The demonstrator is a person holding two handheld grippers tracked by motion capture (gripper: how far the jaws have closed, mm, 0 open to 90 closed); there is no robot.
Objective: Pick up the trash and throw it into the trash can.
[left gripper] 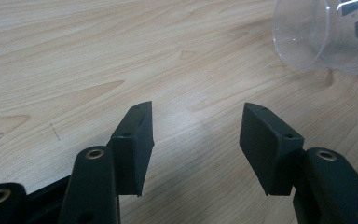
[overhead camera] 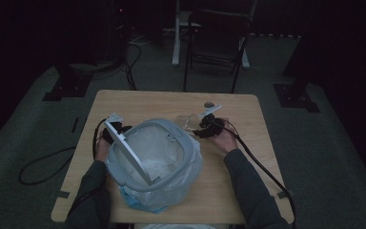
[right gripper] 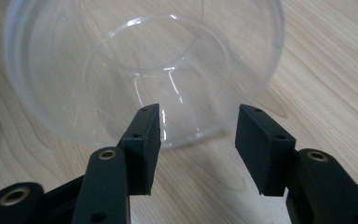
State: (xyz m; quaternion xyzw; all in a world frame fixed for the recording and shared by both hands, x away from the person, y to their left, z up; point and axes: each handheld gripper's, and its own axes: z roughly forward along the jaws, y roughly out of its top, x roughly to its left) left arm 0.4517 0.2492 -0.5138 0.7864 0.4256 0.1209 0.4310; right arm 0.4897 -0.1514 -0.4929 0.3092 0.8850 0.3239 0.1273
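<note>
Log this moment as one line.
scene: bagged bin on table | right tool: open, at clear cup lying on its side | left tool: open, nothing between

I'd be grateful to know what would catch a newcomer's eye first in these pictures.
First comes the grey bin lined with a pale plastic bag, its lid raised, at the middle of the wooden table. Next is the clear plastic cup lying on its side just ahead of the open right gripper. The left gripper hangs open over bare wood.

Clear plastic cup (right gripper: 144,70) — empty, on side.
</note>
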